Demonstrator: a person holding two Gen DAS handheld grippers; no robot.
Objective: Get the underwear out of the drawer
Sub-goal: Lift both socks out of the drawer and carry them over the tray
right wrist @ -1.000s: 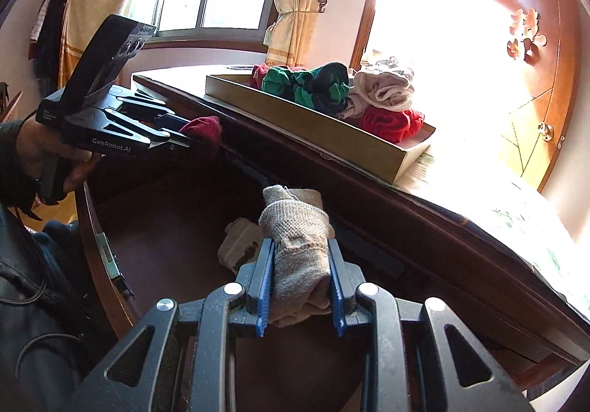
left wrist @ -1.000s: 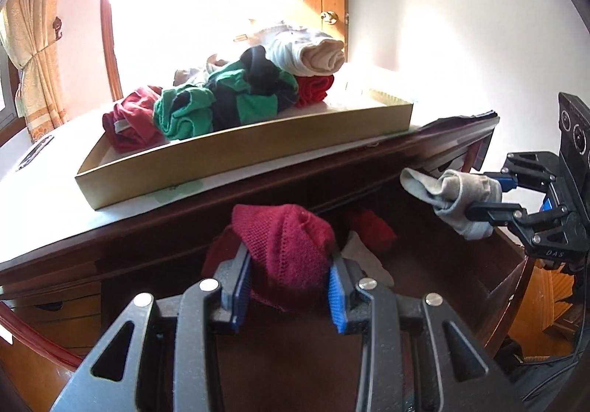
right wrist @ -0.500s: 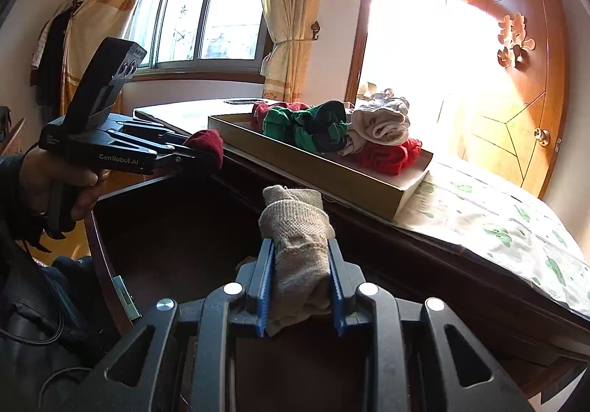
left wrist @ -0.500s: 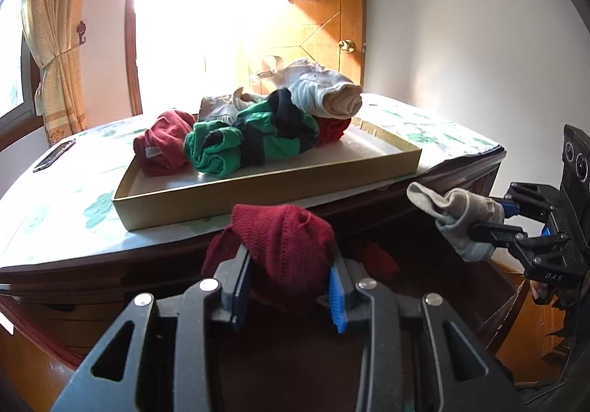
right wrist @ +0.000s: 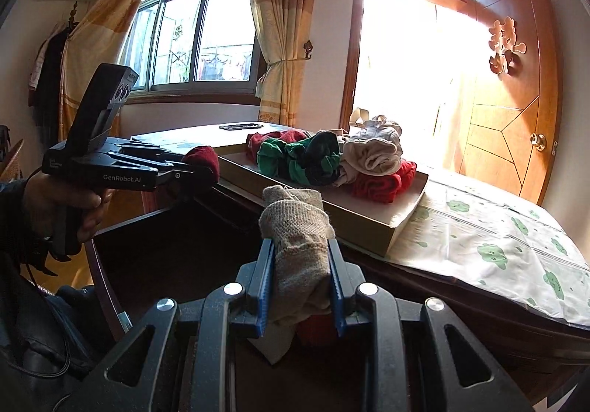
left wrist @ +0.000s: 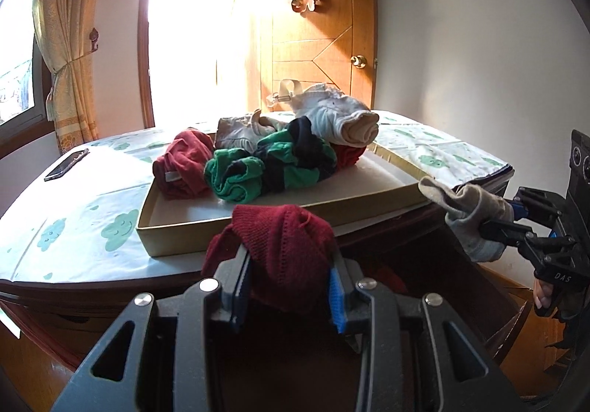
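Note:
My left gripper [left wrist: 285, 272] is shut on a dark red knitted piece of underwear [left wrist: 280, 242], held above the open dark wood drawer [left wrist: 424, 301]. My right gripper [right wrist: 300, 264] is shut on a rolled beige piece of underwear [right wrist: 297, 227], also lifted over the drawer [right wrist: 166, 257]. Each gripper shows in the other's view: the right one [left wrist: 490, 216] at the right with the beige roll [left wrist: 468, 213], the left one [right wrist: 199, 168] at the left with the red piece [right wrist: 201, 161]. A little red and white cloth [right wrist: 317, 332] lies down in the drawer.
A shallow cardboard tray [left wrist: 258, 227] on the dresser top holds several rolled garments in red, green-black and white [left wrist: 273, 161]. A phone [left wrist: 66, 165] lies on the cloud-print cover [left wrist: 73, 224]. A wooden door [right wrist: 512, 98], curtains and windows stand behind. A person's hand [right wrist: 62, 202] holds the left gripper.
Both grippers have risen with their garments out of the drawer, and the views have tilted up, so the dresser top and tray now sit lower in the frames.

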